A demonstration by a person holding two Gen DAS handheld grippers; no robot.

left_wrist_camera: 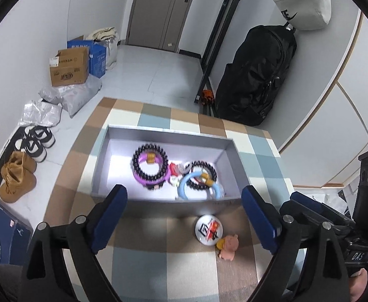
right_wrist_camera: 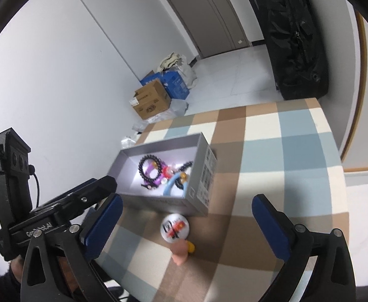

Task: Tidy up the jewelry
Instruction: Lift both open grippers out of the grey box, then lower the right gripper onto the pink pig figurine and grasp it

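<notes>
Left gripper: jaws apart, empty.
Right gripper: jaws apart, empty.
Grey box: bead bracelets inside.
Round badge: just outside box's near wall.

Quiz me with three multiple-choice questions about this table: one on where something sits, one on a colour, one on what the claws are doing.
1. Where is the round white badge?
A. Inside the grey box
B. On the checked tablecloth, in front of the box
C. Held in a claw

2. What colour is the smooth ring under the left beaded bracelet?
A. Purple
B. Green
C. Yellow

3. How do the two claws stand?
A. Both open, holding nothing
B. Both shut on bracelets
C. One grips the box

Answers: 1 B, the badge lies on the tablecloth outside the grey box. 2 A, the purple ring shows beneath the black beads. 3 A, the left claw and right claw gape with nothing between their pads.
</notes>
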